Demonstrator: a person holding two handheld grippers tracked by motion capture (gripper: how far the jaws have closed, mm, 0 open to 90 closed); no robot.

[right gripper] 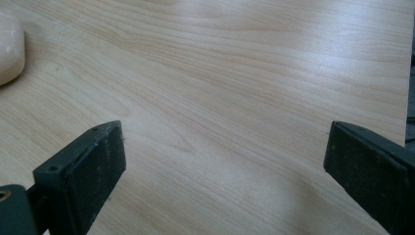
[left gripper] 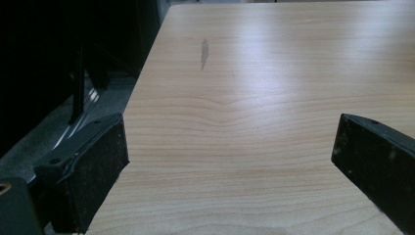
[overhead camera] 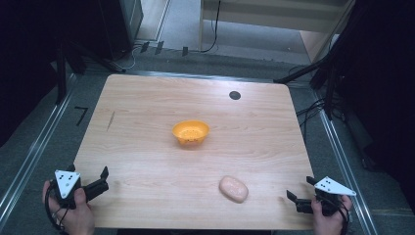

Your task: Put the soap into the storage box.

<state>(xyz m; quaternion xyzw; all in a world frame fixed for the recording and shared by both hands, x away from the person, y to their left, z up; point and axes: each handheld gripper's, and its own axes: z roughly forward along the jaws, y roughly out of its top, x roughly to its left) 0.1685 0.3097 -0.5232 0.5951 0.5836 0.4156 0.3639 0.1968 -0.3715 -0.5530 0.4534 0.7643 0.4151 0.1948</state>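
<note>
Sitting near the middle of the light wooden table [overhead camera: 147, 112] is an orange bowl [overhead camera: 191, 132], upright, with small dots showing on its inner wall. Nearer the person and off to the right lies a pale pink oval lump [overhead camera: 233, 189], which looks like a bar of soap or a piece of dough; it rests flat on the wood, well apart from the bowl. Its rounded edge also shows at the upper left of the right gripper view [right gripper: 10, 49].

A small dark round spot [overhead camera: 235, 95] sits on the far part of the table, and a thin dark streak [overhead camera: 111, 121] marks the wood toward the left edge; the same streak shows in the left gripper view [left gripper: 204, 52].

The left tongs [overhead camera: 103, 180] hover at the near left corner, held in the person's left hand [overhead camera: 73, 213], jaws spread wide with bare wood between them. The right tongs [overhead camera: 299, 191] sit at the near right corner in the right hand [overhead camera: 330, 218], jaws likewise wide apart and holding nothing, near the pink lump but not touching it.
</note>
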